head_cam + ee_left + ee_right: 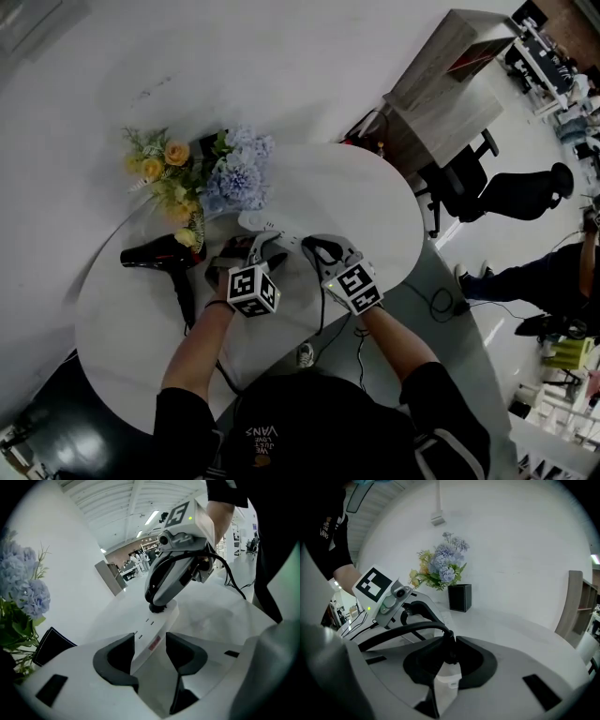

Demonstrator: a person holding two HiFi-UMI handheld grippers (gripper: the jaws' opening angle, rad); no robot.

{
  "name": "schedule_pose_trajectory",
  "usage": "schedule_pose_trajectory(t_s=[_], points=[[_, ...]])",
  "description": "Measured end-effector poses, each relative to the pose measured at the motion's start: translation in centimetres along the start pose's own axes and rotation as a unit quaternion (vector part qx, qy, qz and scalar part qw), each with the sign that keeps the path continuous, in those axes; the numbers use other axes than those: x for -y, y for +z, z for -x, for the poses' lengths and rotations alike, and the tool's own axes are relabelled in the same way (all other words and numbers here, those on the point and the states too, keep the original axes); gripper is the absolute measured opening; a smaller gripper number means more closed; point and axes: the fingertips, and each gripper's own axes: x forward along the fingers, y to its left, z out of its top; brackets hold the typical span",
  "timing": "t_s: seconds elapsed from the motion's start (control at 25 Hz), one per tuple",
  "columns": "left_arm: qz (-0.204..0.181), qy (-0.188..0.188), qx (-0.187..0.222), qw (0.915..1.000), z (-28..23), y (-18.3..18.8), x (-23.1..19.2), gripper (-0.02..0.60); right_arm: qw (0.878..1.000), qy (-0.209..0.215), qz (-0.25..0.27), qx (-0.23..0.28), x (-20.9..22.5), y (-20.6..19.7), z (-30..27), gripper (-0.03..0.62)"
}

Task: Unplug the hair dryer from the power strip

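Dryer L of strip, plug in it; flowers behind; on tbl.

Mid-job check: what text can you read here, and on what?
"VANS": on the person's black shirt, upside down in the head view.
Too small to read: smaller print beside it.
Too blurred: red label on the power strip.
No words: marker cubes, patterns only.

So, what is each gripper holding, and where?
Right gripper pinches the black plug by its body. Left gripper only straddles the long white power strip.
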Motion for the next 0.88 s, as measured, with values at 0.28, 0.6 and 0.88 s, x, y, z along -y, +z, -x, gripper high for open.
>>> schedule_pose_trajectory(t_s=[0.28, 0.6, 0.88], points=[[0.011, -0.003, -0.022, 0.9997, 0.0, 0.1, -0.4, 0.192, 1.0, 0.001, -0.001, -0.01, -0.1, 0.0, 0.1, 0.075], [0.013, -0.001, -0.04, 0.9991, 0.1, 0.2, -0.2, 0.19, 1.0, -0.002, -0.01, -0.016, -0.3, 0.0, 0.3, 0.074], [0.021, -0.005, -0.052, 0.9984, -0.1, 0.3, -0.3, 0.19, 1.0, -0.008, 0.015, 0.009, -0.2, 1.4, 1.3, 0.072]])
